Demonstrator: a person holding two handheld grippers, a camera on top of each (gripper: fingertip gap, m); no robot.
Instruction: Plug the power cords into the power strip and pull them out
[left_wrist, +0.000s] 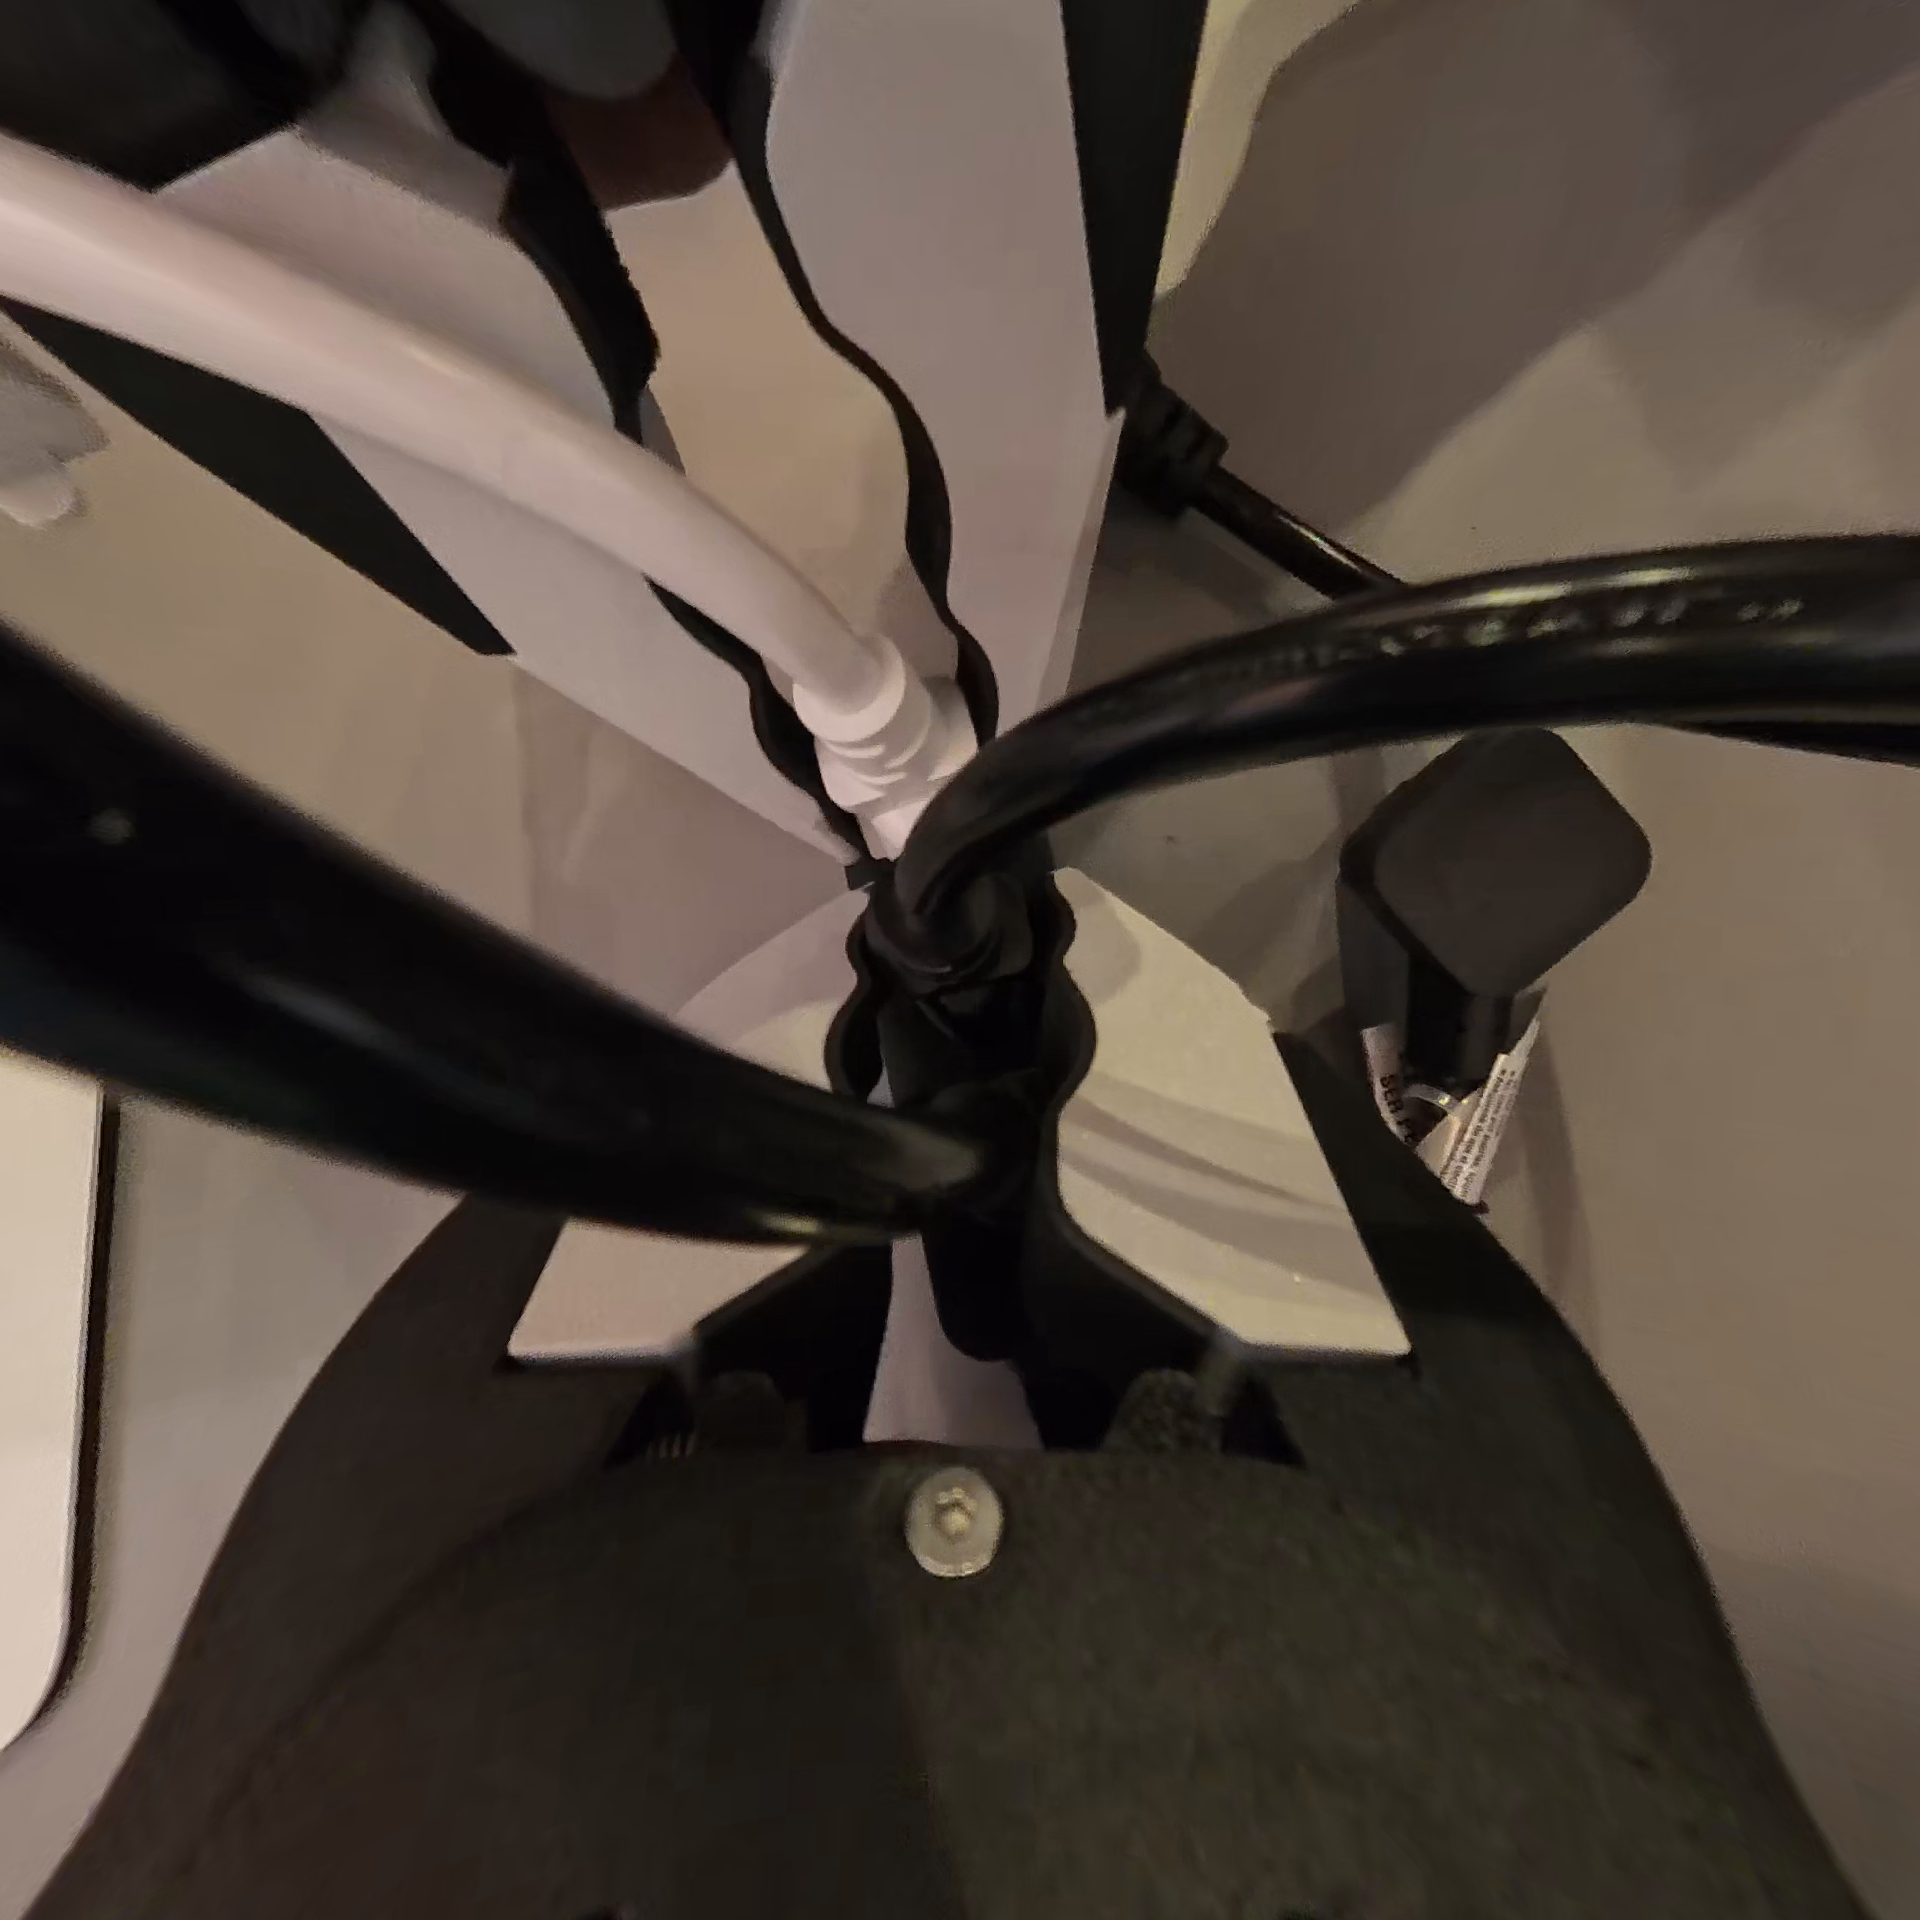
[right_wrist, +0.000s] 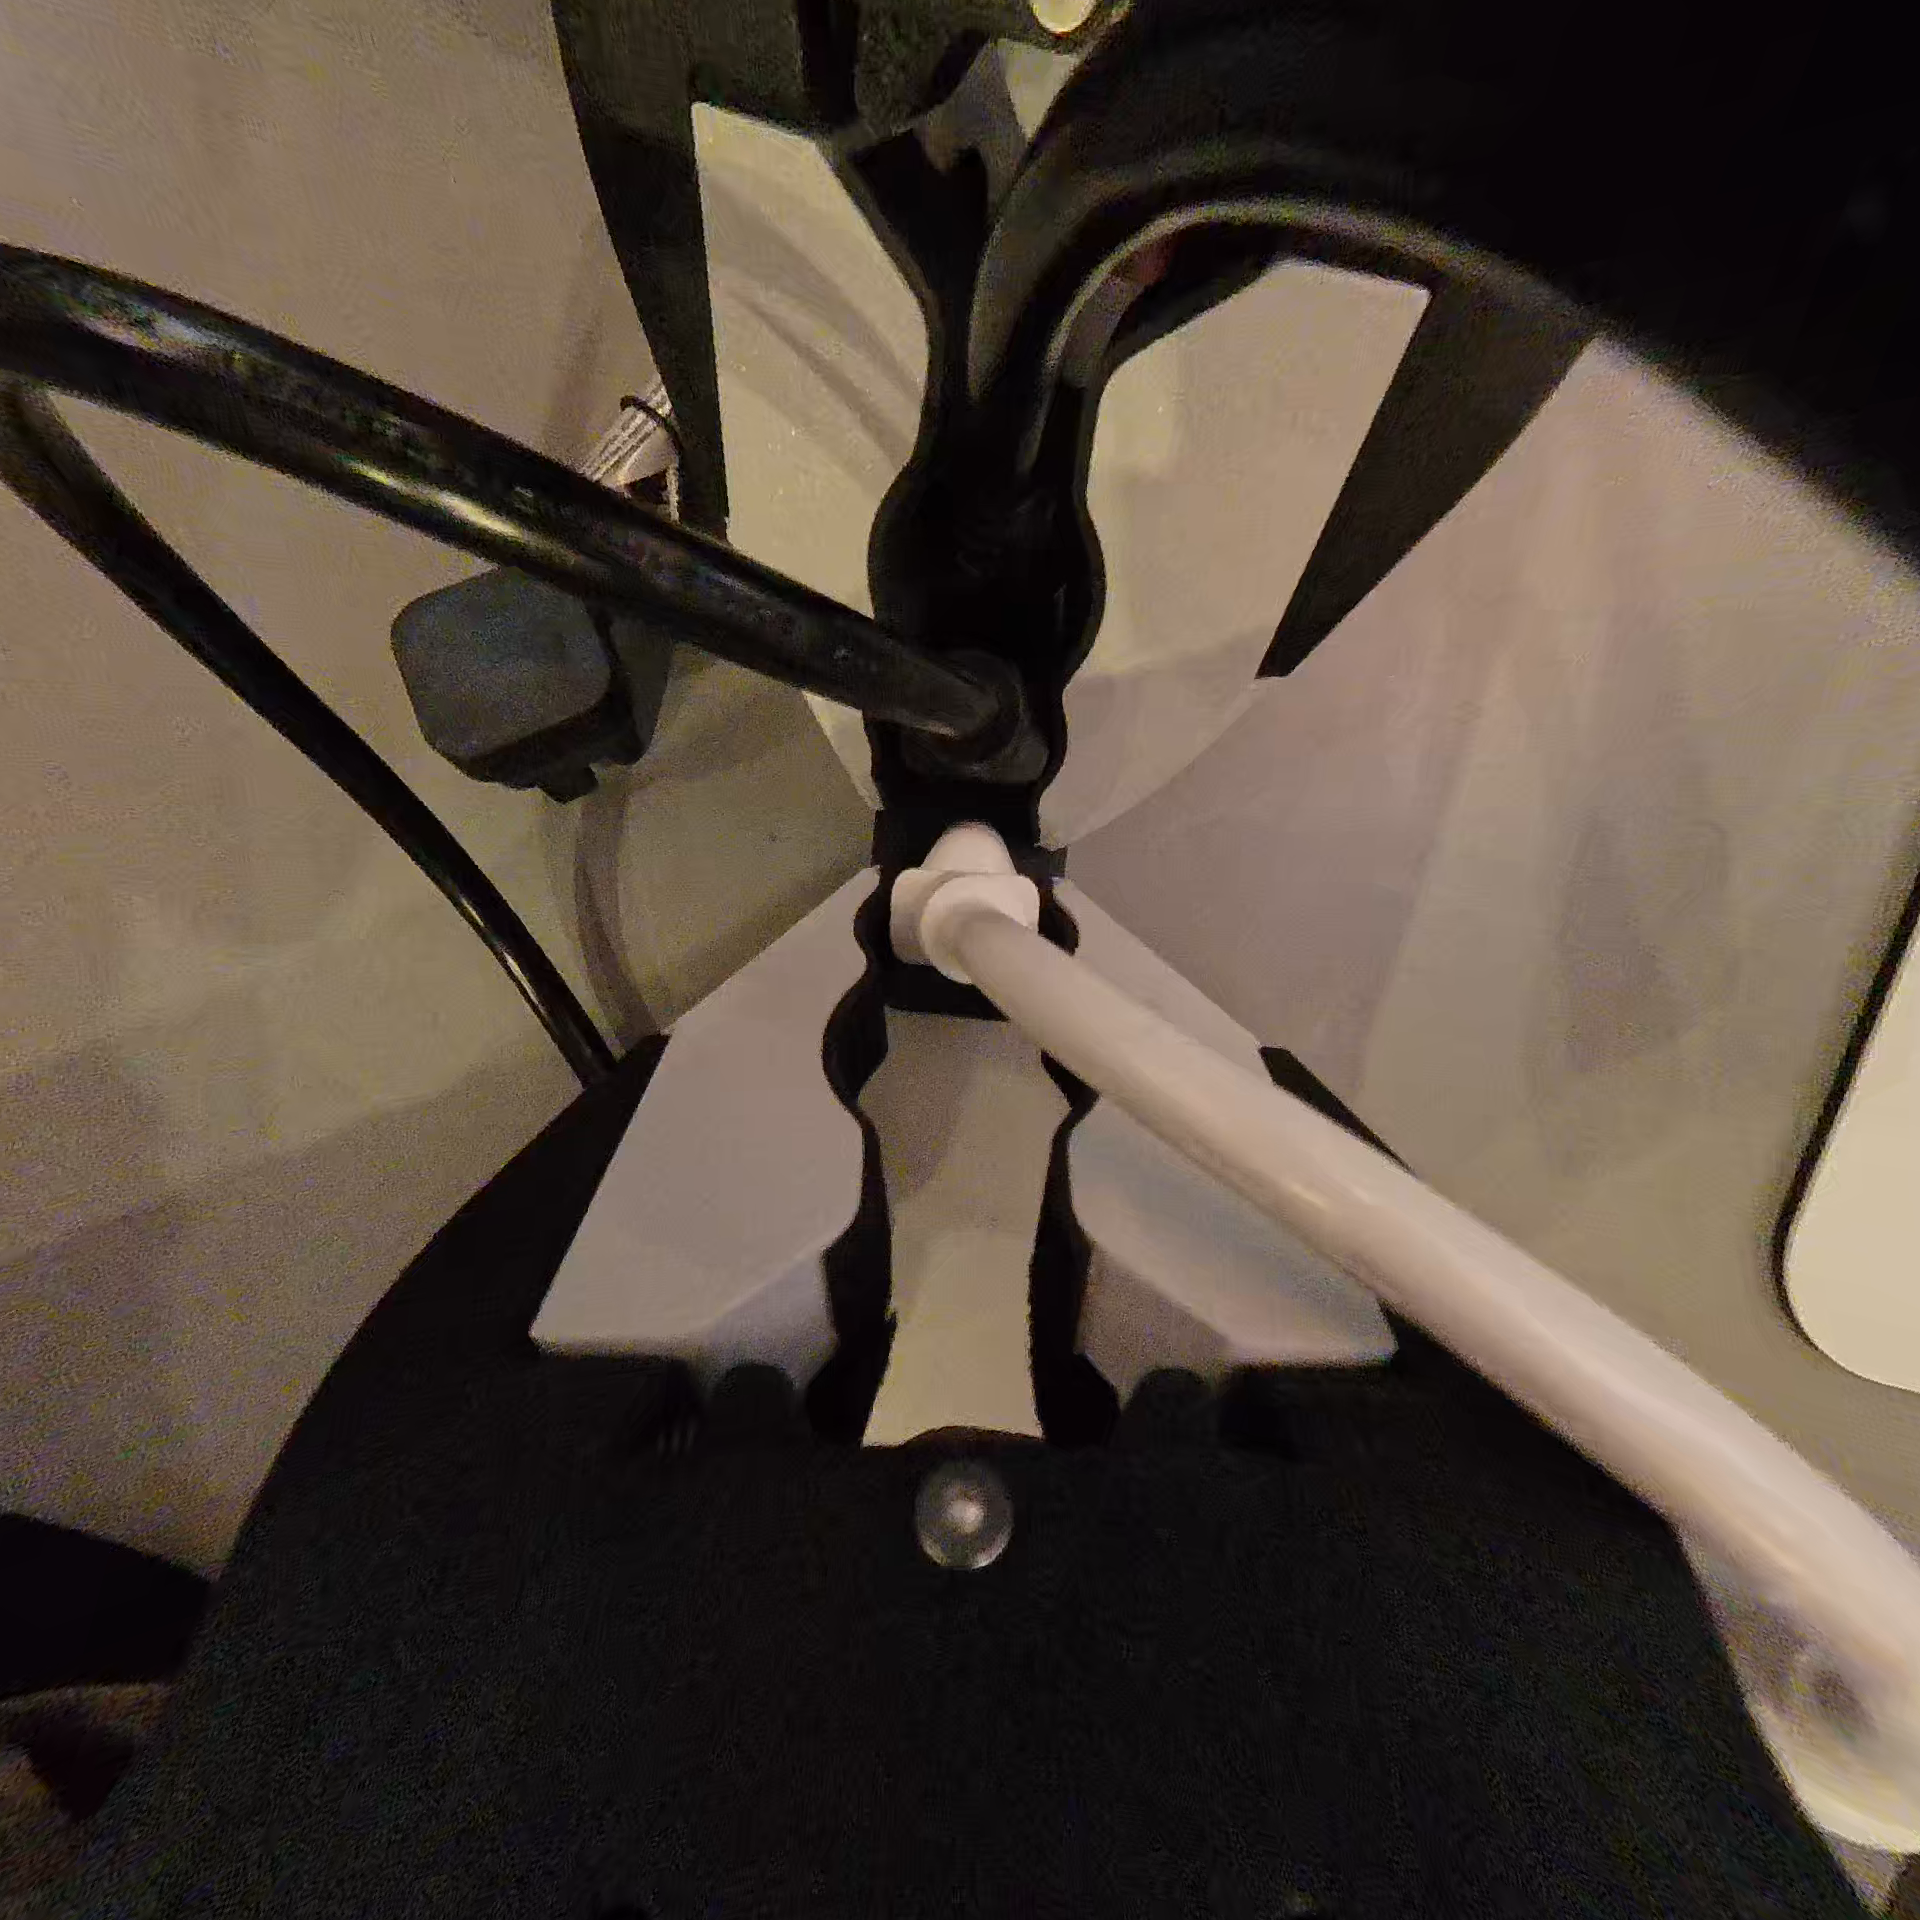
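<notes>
My two grippers meet tip to tip over a pale table. My left gripper (left_wrist: 951, 935) is shut on a black plug (left_wrist: 935, 904) whose black cord (left_wrist: 1455, 623) arcs off right. A second black cord (left_wrist: 468, 1018) crosses in from the left and ends between its fingers. My right gripper (right_wrist: 966, 904) is shut on a white plug (right_wrist: 961, 883) with a white cord (right_wrist: 1351, 1195) trailing lower right. The white plug also shows in the left wrist view (left_wrist: 894, 748), the black plug in the right wrist view (right_wrist: 966, 717). I cannot make out the power strip; the plugs and fingers hide what lies under them.
A third black plug (left_wrist: 1486, 862) with a paper tag on its cord stands just right of the left gripper; it also shows in the right wrist view (right_wrist: 509, 675). Another black cord (left_wrist: 1247, 509) lies beyond. A white rounded slab (right_wrist: 1849, 1247) lies at the side. My two grippers' fingertips are within a few centimetres of each other.
</notes>
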